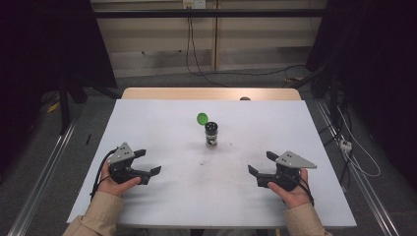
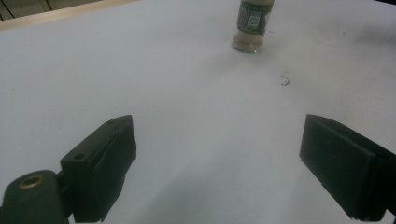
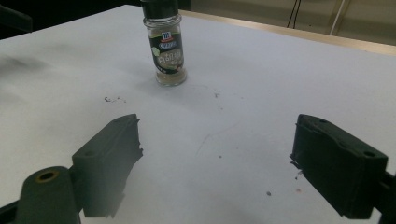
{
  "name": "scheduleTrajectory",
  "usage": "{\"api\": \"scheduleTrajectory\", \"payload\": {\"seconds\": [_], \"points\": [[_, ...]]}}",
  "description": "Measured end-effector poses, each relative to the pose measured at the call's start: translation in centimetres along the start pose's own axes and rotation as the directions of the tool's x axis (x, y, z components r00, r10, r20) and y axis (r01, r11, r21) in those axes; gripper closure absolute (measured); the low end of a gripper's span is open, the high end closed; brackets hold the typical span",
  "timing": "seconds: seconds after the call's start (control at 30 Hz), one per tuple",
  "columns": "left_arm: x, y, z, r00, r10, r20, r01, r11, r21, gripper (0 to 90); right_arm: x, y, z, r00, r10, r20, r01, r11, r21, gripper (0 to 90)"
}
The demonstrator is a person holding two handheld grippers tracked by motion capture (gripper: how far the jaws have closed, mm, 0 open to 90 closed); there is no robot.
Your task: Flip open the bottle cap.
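Note:
A small glass spice jar (image 1: 212,135) stands upright near the middle of the white table, with a black shaker top and its green flip lid (image 1: 201,118) swung open. The spice jar (image 2: 252,24) rises ahead of the left jaws, and the spice jar (image 3: 167,46) with a dark label stands ahead of the right jaws. My left gripper (image 1: 148,162) rests at the front left, held by a hand, open and empty. My right gripper (image 1: 260,162) rests at the front right, open and empty too. Both point inward toward the jar, well short of it.
The white table (image 1: 162,123) has a wooden strip along its far edge (image 1: 211,93). A few dark specks (image 2: 285,81) lie on the surface in front of the jar. Cables run over the floor behind and to the right of the table.

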State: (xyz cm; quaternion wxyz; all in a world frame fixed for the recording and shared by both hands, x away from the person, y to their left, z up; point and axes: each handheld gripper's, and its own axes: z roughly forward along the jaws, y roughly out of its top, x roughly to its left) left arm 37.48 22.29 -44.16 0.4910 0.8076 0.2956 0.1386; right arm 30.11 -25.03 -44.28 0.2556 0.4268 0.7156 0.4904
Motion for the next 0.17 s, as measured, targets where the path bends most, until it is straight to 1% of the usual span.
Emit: {"api": "scheduleTrajectory", "payload": {"seconds": [0.07,0.17], "points": [[0.03,-0.02,-0.03,1.0000,0.000,-0.003,0.000,1.0000,-0.001,10.2,-0.12,-0.15,-0.21,1.0000,-0.001,0.003,0.001,1.0000,0.002,14.8],[0.14,-0.09,-0.10,1.0000,0.002,-0.005,-0.002,1.0000,-0.003,10.2,-0.31,-0.37,-0.42,0.9999,0.009,0.009,-0.009,0.9999,0.006,14.8]]}}
